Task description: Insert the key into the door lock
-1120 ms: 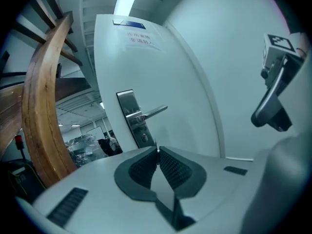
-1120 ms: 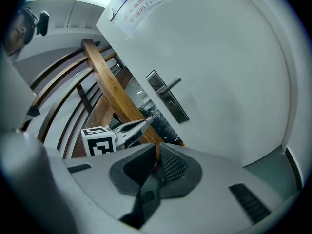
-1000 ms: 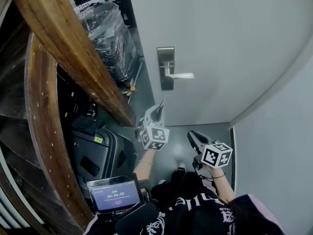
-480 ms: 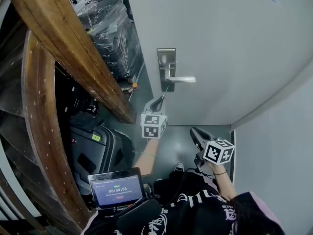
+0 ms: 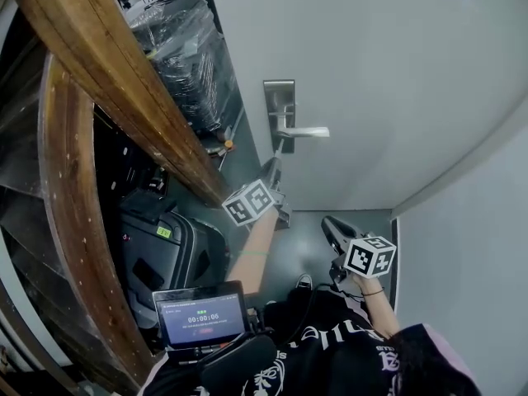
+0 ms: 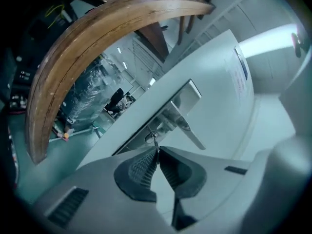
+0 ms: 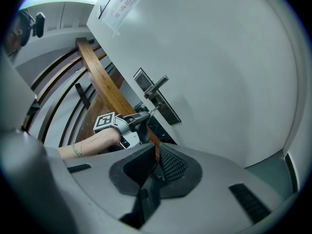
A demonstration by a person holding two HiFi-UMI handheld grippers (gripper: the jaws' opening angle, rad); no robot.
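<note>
My left tool (image 5: 272, 168) is clamped on the key (image 6: 155, 143). The blade's long axis points dead ahead at the keyhole (image 6: 151, 136) near the lock plate's (image 5: 280, 97) lower end. Whether the tip has entered, I cannot tell. My right tool (image 5: 331, 229), closed and empty, is farther off.

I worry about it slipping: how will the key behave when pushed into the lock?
The key looks thin and metal, probably stiff, so it should not bend. Only its end sits between the jaws of the left gripper, so it may pivot or slip if it meets the keyhole off-axis.
</note>
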